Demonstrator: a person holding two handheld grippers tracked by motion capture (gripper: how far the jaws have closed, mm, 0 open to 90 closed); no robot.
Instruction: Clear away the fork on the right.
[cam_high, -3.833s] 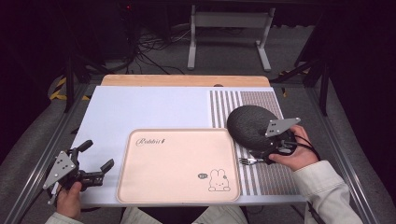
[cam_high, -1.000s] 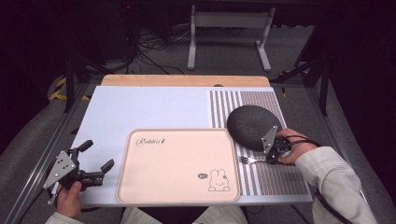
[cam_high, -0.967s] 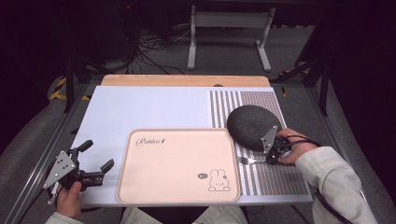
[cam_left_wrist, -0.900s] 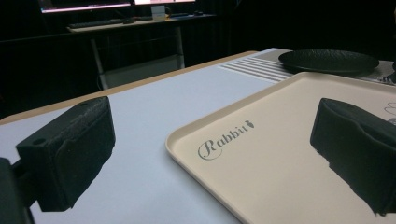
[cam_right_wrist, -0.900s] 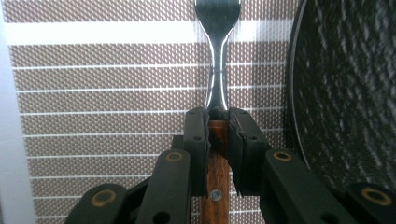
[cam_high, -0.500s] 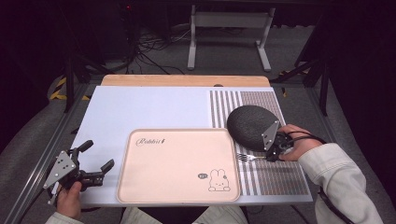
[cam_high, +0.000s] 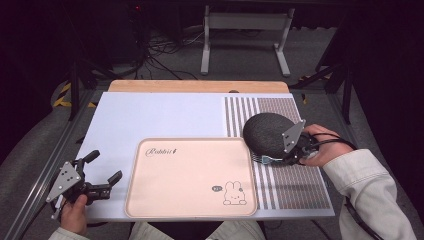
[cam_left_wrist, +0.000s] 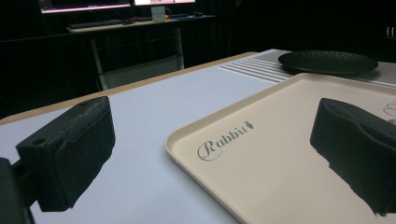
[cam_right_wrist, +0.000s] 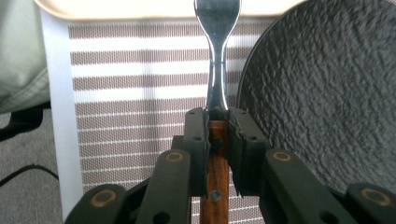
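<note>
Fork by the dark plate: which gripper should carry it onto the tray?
Right. The right gripper is already shut on the fork by its wooden handle, beside the dark plate, with the tray just ahead. The left gripper hangs open and empty off the tray's far side.

Tray (cam_high: 190, 175) blocks table centre, plate (cam_high: 267, 132) right, far-left mat (cam_high: 160, 115) open
</note>
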